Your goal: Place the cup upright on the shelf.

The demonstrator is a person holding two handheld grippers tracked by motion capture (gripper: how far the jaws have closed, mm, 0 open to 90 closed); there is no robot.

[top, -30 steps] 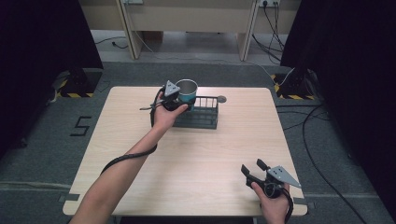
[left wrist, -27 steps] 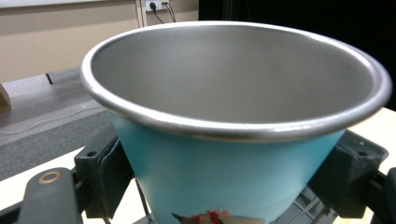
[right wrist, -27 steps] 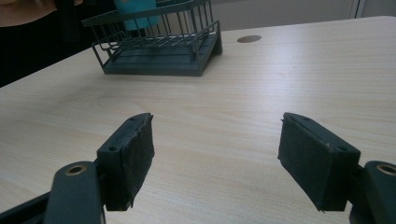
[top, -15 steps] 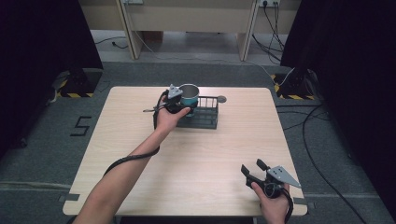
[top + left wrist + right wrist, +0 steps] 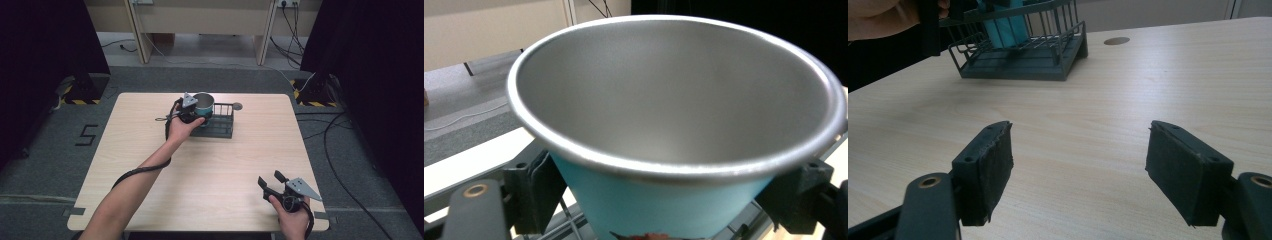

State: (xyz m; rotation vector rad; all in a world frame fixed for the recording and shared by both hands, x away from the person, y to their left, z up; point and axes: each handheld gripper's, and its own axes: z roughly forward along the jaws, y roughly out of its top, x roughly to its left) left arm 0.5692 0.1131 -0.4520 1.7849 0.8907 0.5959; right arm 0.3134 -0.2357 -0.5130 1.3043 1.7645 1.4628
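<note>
A teal cup (image 5: 204,103) with a bare metal inside stands upright at the left end of a dark wire rack (image 5: 220,127) on the far middle of the wooden table (image 5: 150,150). My left gripper (image 5: 198,113) is shut on the cup; in the left gripper view the cup (image 5: 664,125) sits between both pads (image 5: 531,185). Whether the cup's base rests on the rack floor is hidden. My right gripper (image 5: 270,178) is open near the table's front right edge, with nothing between its pads (image 5: 988,170). In the right gripper view the rack (image 5: 1018,62) and cup (image 5: 1005,25) stand far ahead at the upper left.
A round grey grommet (image 5: 237,106) lies in the tabletop just right of the rack's far corner. Cables trail over the floor at the right, beyond the table. Dark curtains flank both sides.
My left gripper has carried the cup slightly right and down into the rack's left end. My right gripper has stayed where it was, open.
</note>
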